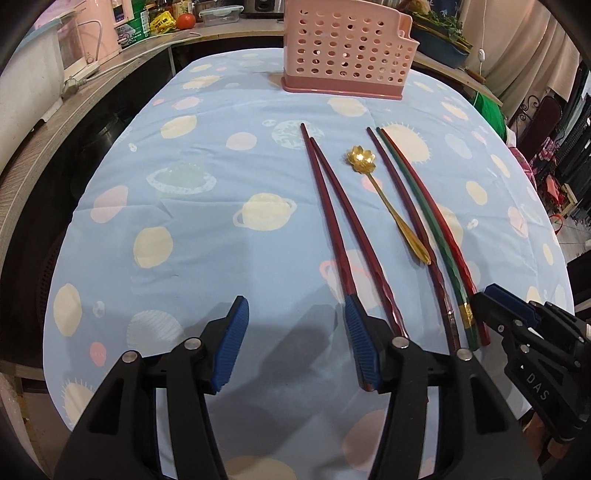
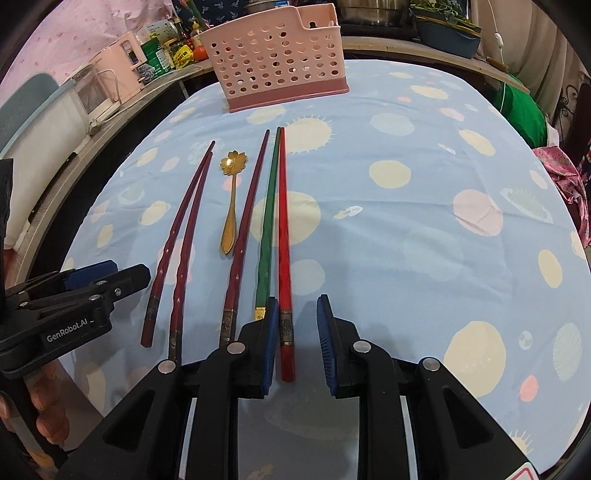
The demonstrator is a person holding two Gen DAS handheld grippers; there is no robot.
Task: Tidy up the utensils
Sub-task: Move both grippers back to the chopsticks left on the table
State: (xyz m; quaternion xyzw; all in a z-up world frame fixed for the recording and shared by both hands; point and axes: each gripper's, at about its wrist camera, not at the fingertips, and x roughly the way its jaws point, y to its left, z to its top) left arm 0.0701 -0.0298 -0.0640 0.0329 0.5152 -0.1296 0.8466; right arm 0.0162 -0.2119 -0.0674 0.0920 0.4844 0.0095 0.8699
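Observation:
Five chopsticks and a gold flower-bowled spoon lie side by side on the blue spotted cloth, in front of a pink perforated holder. My right gripper is open low over the cloth. The red chopstick's near end lies between its pads, beside the left one, with a gap to the right one. The green chopstick runs just outside the left pad. My left gripper is open with only cloth between its fingers. Its right finger covers the near end of the leftmost dark red chopstick.
The pink holder stands at the table's far edge. A counter with appliances, bottles and a tomato curves behind on the left. A planter and a green bag sit far right. A hand grips the left gripper's handle.

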